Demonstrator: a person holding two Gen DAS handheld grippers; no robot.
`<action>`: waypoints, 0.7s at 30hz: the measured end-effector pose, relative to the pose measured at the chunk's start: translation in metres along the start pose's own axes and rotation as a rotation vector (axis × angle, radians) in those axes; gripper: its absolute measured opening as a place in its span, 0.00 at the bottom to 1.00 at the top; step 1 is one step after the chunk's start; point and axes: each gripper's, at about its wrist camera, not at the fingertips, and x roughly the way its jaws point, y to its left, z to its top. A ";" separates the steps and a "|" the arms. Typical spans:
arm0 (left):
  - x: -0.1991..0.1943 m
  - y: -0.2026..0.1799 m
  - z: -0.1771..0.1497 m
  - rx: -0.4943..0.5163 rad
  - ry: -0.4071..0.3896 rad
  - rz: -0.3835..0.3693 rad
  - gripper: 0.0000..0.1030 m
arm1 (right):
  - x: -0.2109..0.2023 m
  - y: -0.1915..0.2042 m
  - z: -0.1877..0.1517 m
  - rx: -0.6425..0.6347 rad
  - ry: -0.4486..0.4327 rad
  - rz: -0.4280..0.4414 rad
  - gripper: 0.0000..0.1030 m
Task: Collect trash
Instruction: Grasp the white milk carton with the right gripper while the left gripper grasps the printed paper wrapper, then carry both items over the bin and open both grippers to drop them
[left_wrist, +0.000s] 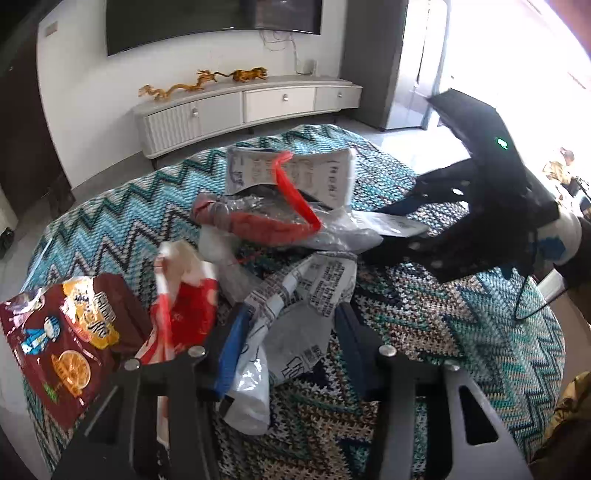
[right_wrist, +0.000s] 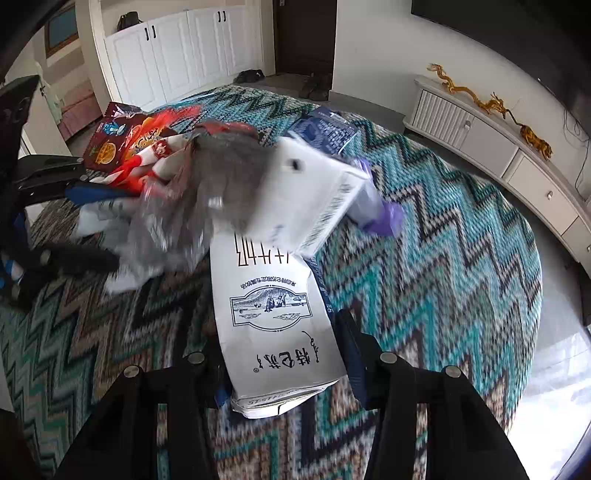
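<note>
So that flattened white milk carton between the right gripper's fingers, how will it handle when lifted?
The white carton looks pressed flat, so probably empty and light. Being creased cardboard, it should stay fairly stiff, though its far end may sag. Its surface looks smooth, so it might slip between the right gripper fingers, and the other carton overlapping it could shift.

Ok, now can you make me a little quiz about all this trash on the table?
1. True or false: the brown snack bag lies on the floor.
2. The right gripper has its fingers on either side of: A the white carton, B a red cup, C a spoon.
3. Fill in: the dragon figurines on the TV cabinet look ___.
Key: 1 false, 2 A, 3 golden.
</note>
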 end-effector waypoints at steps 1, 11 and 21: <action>0.000 -0.001 -0.001 -0.004 0.004 0.009 0.38 | -0.003 -0.001 -0.004 0.003 -0.001 0.002 0.45; -0.027 -0.015 -0.027 -0.094 -0.001 0.043 0.03 | -0.043 0.022 -0.062 0.008 0.011 0.025 0.45; -0.074 -0.031 -0.058 -0.175 -0.050 0.045 0.03 | -0.098 0.042 -0.119 0.081 -0.036 0.016 0.45</action>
